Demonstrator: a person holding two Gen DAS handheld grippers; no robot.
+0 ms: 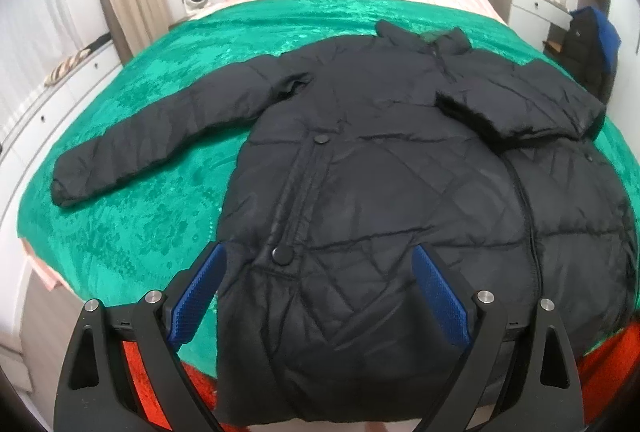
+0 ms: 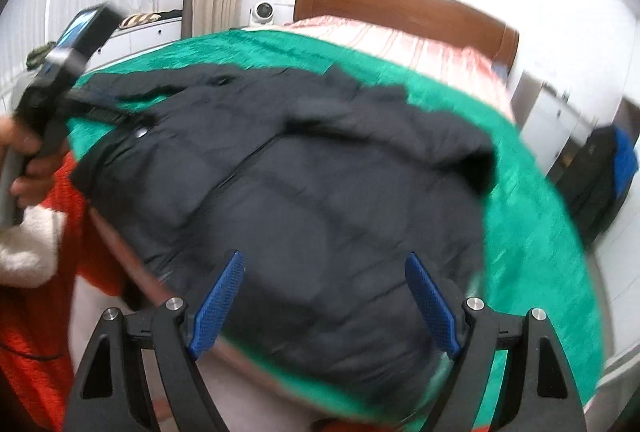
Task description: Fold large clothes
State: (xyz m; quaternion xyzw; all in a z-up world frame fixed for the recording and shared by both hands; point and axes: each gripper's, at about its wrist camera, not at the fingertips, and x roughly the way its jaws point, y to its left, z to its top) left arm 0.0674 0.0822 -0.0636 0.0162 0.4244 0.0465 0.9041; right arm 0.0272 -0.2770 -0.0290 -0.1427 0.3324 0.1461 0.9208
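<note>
While both tools hover over the bed (image 1: 160,80):
Jacket (image 1: 380,192): black quilted, flat on green blanket (image 1: 132,232), one sleeve folded across chest.
Left gripper (image 1: 320,296): fingers wide apart, holding nothing.
Right gripper (image 2: 326,302): likewise.
Writing: none legible.

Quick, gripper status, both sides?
Left gripper: open, holding nothing, above the black jacket.
Right gripper: open, holding nothing.
</note>
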